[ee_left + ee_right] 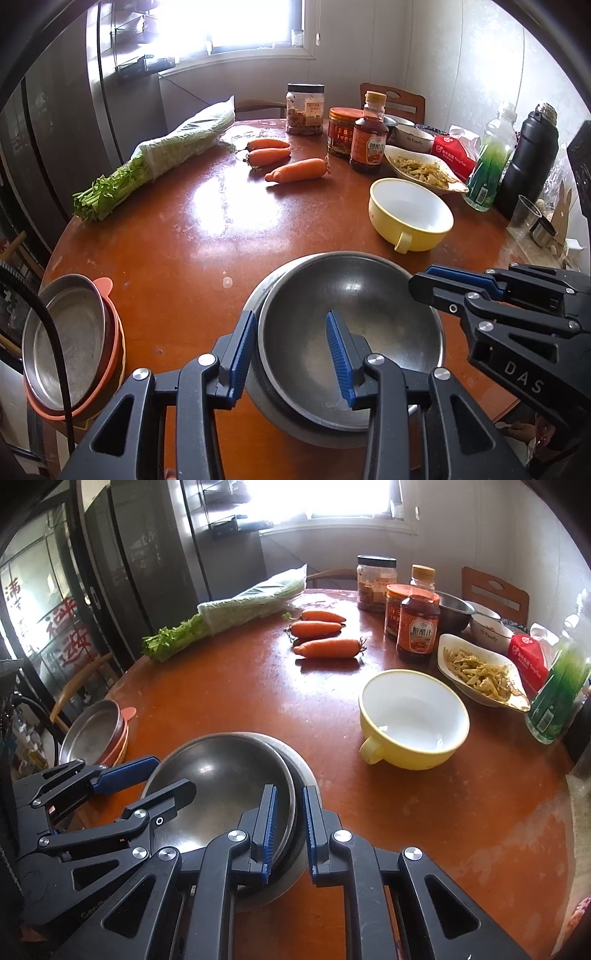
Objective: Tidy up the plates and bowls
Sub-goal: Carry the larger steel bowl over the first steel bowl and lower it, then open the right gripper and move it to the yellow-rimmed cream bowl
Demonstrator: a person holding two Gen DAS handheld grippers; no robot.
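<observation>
At the table's left edge sits a small stack: a steel plate on orange dishes, well apart from both grippers.

Next comes the left gripper. Its fingers are drawn close but not together. They straddle the near-left rim of the steel bowl, one blue pad outside the wall and one inside. I cannot tell whether the pads press the metal or only bracket it. This bowl sits nested, slightly off-centre, in a wider steel basin at the near edge of the table.

Then the right gripper works from the other side. Its fingers are almost pressed together over the bowl's right rim. From the right wrist view the thin edges of both vessels run through the narrow gap, so it looks like a pinch on the rim.

Further right, clear of both tools, stands a yellow cup-bowl with its handle turned toward the steel pair. It is nearer the right hand.

My guess is the bowl is being seated in the basin, or is about to be lifted. Either way the rim lies directly between each pair of fingers, on opposite sides, so any lift would have to go straight up and stay level.
</observation>
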